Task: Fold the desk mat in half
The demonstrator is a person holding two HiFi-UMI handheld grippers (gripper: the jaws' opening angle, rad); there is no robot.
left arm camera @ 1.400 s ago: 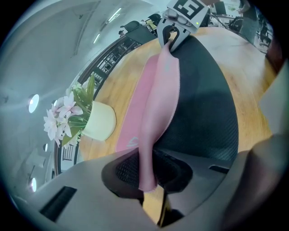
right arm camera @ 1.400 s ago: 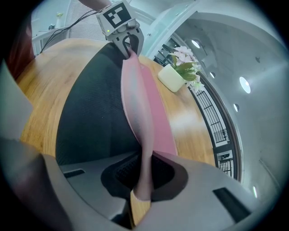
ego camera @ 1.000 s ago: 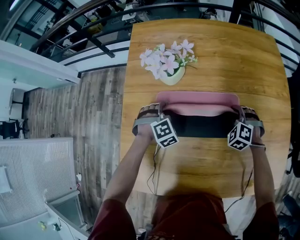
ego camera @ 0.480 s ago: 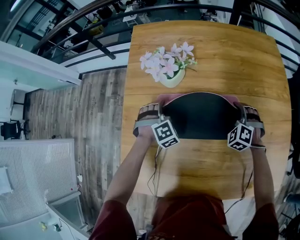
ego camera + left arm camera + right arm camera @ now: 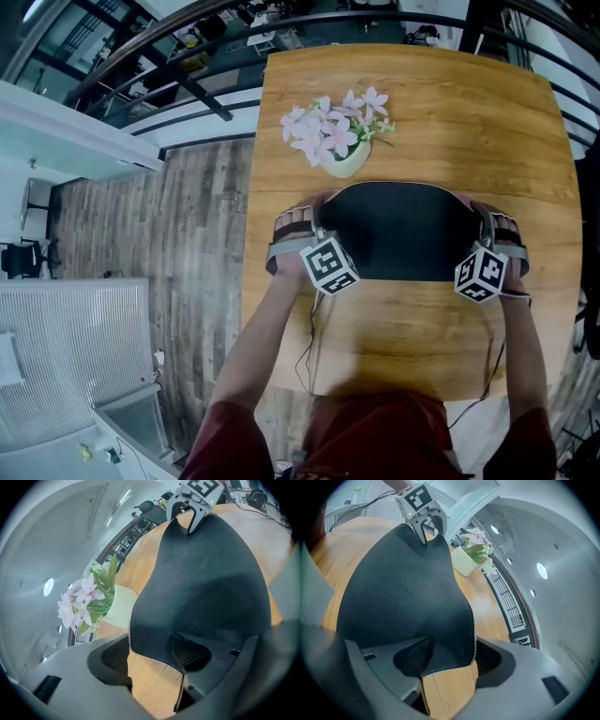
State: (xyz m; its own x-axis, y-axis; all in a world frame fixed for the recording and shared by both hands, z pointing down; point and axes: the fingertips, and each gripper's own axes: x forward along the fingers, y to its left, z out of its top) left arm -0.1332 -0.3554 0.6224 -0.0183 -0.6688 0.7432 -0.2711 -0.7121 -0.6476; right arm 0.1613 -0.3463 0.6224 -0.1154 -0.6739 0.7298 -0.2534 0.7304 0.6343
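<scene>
The desk mat (image 5: 398,230) lies doubled on the wooden table (image 5: 422,94), black underside up, with only slivers of pink at its far corners. My left gripper (image 5: 316,208) is at the mat's far left corner and my right gripper (image 5: 480,211) at the far right corner. Both have just been opening. In the left gripper view the mat's corner (image 5: 206,583) still drapes between the open jaws (image 5: 154,660), with bare wood showing in the gap. The right gripper view shows the same: the mat (image 5: 403,592) sags loosely across the spread jaws (image 5: 447,663).
A pale vase of pink flowers (image 5: 339,141) stands just beyond the mat's far edge, left of centre, close to my left gripper. The table's left edge (image 5: 251,234) drops to a plank floor. Cables hang over the near edge.
The black flap, which was half over with pink showing beyond it, has dropped flat onto the far half and covers the pink. Both hands stayed in place.
</scene>
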